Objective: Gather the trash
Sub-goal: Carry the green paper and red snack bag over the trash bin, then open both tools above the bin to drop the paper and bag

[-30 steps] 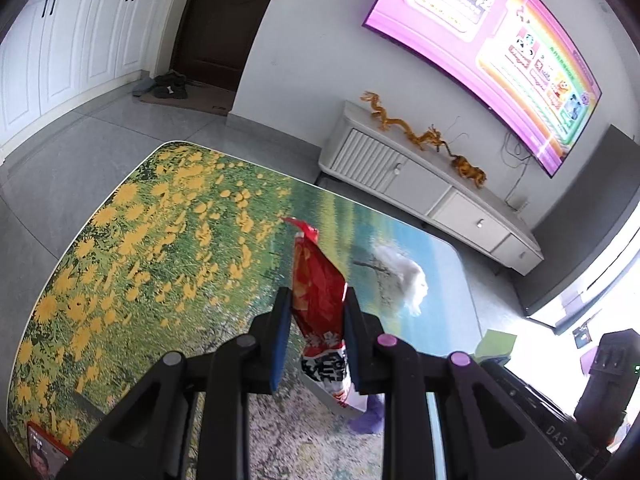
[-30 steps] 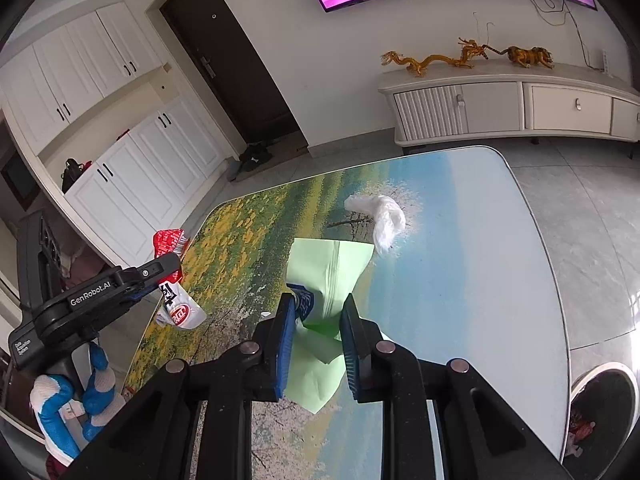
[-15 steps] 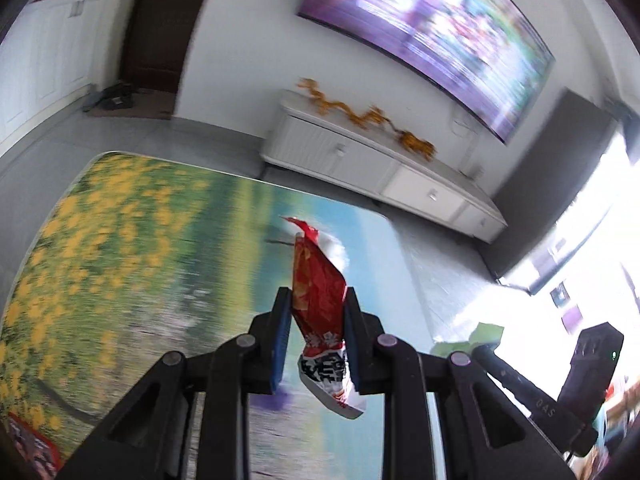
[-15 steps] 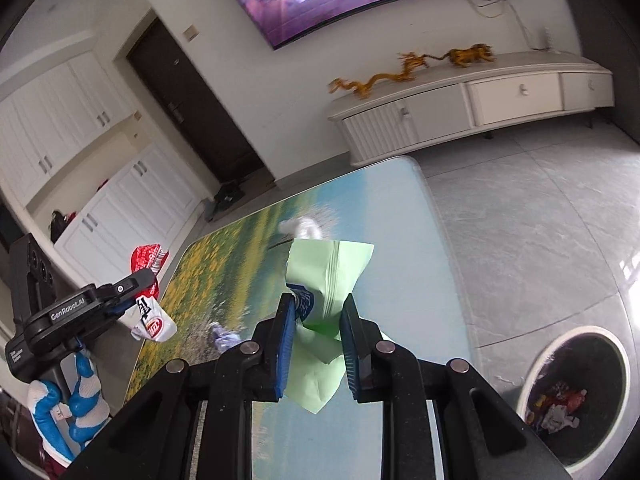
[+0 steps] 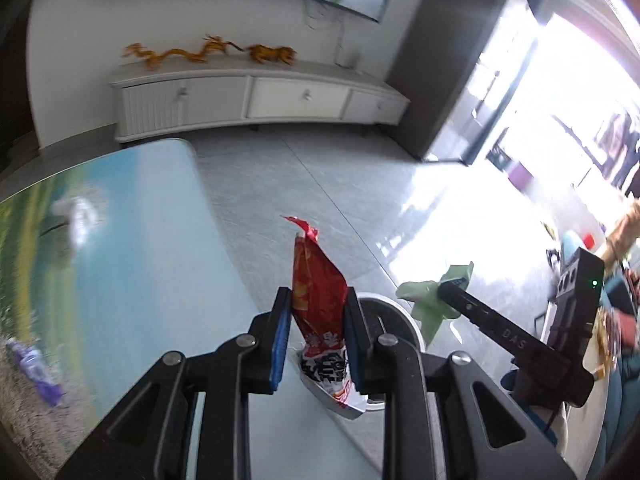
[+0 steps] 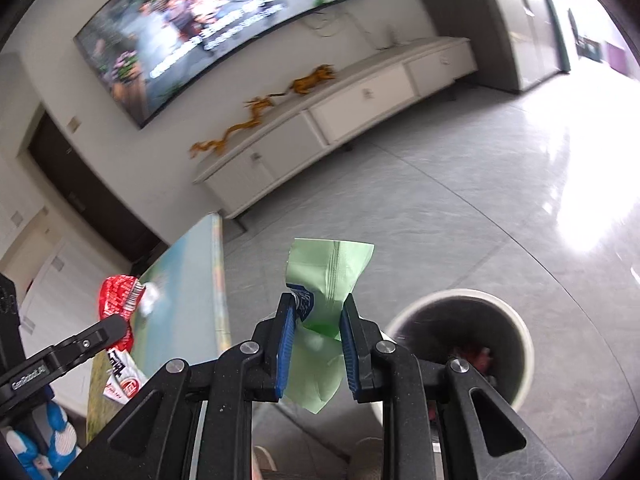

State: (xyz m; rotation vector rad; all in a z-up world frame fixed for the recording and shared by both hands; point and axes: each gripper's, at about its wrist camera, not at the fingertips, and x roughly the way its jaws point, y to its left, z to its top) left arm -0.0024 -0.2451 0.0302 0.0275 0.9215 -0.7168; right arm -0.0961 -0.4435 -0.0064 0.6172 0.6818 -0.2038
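Left wrist view: the left gripper pinches a red wrapper between its blue pads, the wrapper's long axis running up and away along the fingers, its white printed end hanging below them. The bin lies directly ahead of and below the fingertips, only its pale rim showing behind the right finger, so the wrapper appears to hang near or over the rim. To the right, the right gripper holds a green wrapper just beyond that rim. The table with its printed landscape lies to the left, carrying a white wad and a purple scrap, both blurred. Right wrist view: the right gripper clamps the green wrapper at mid-length, with its long axis along the fingers, one end fanned above the pads and the other drooping below. The bin stands on the floor just right of and below the fingers, with its mouth open and red scraps visible inside; judged from this, a short shift to the right puts the wrapper over the opening. The left gripper with the red wrapper sits at far left over the table edge, farther from the bin than the right one. The room has a grey tiled floor, a white cabinet and a wall screen.
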